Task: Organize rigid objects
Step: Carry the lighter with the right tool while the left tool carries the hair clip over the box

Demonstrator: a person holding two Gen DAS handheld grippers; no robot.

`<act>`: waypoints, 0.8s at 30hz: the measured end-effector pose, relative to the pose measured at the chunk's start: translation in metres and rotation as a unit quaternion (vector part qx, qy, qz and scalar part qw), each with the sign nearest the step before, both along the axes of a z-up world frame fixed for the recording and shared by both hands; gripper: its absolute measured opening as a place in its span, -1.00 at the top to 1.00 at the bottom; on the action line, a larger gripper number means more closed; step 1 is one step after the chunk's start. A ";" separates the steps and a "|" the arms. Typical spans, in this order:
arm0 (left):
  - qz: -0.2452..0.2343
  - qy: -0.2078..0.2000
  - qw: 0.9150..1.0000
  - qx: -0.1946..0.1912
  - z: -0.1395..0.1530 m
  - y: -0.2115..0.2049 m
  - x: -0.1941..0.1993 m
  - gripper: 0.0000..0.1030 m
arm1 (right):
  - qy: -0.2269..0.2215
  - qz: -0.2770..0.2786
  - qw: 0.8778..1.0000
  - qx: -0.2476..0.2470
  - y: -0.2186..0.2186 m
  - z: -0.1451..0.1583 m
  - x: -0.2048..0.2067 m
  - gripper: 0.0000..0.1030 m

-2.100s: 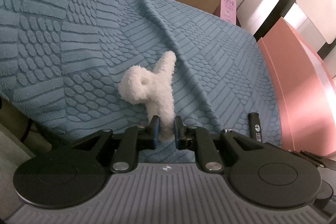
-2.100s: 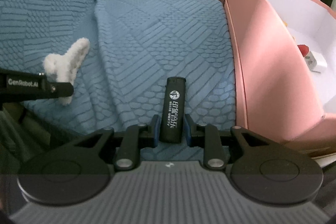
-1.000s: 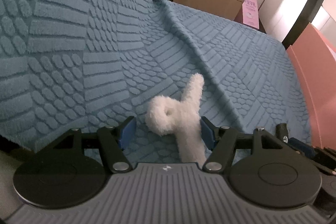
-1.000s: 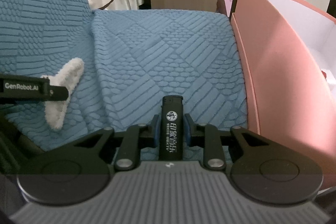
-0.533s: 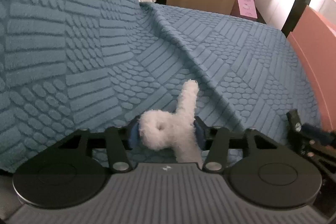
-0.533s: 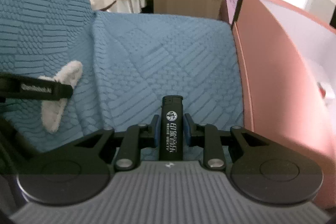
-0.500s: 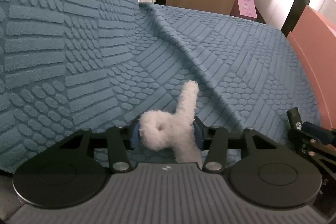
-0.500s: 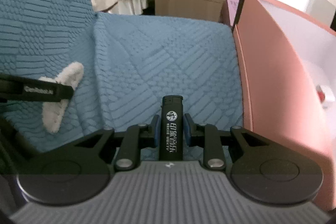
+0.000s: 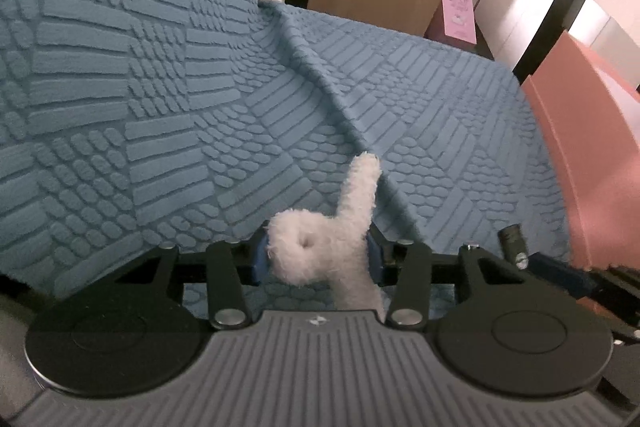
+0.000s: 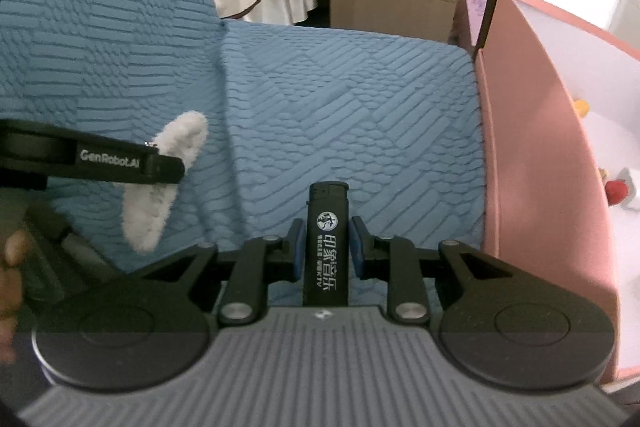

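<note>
Left gripper point(image 9: 316, 258) pinching fuzzy white clip point(image 9: 320, 247), right gripper point(image 10: 326, 245) clamped on black lighter point(image 10: 326, 247), both above blue cushion point(image 10: 360, 99), left of pink box point(image 10: 532, 163). Risks: plush compressing and slipping out; lighter's smooth sides sliding or clipping box wall.

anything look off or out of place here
Nothing looks damaged or spilled. One mismatch: the left claw is shut on a white fluffy hair clip, plush-covered for a rigid-objects task. The right claw grips a black lighter with white print squarely, beside the pink open box.
</note>
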State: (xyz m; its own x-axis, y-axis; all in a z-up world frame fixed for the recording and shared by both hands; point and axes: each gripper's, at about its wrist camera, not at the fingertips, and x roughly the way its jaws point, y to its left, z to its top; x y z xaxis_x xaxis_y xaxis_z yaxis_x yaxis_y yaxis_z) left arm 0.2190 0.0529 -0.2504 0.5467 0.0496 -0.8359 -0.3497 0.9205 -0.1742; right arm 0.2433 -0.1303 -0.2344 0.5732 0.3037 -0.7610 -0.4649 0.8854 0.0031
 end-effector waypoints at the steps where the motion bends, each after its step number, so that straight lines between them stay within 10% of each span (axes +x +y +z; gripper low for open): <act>1: 0.002 -0.003 1.000 -0.007 0.003 0.000 -0.002 -0.01 | 0.003 -0.001 1.000 0.003 0.000 0.002 -0.001 0.49; 24: -0.024 -0.040 0.998 -0.049 0.052 -0.019 -0.009 -0.01 | -0.009 -0.023 0.999 0.025 -0.024 0.038 -0.011 0.49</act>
State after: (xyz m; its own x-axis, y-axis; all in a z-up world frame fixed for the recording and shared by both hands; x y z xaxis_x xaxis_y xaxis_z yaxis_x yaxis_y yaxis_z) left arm 0.2097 0.0337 -0.1980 0.6115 -0.0583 -0.7891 -0.2866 0.9133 -0.2895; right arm 0.2326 -0.1544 -0.1965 0.6011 0.3135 -0.7351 -0.4239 0.9049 0.0393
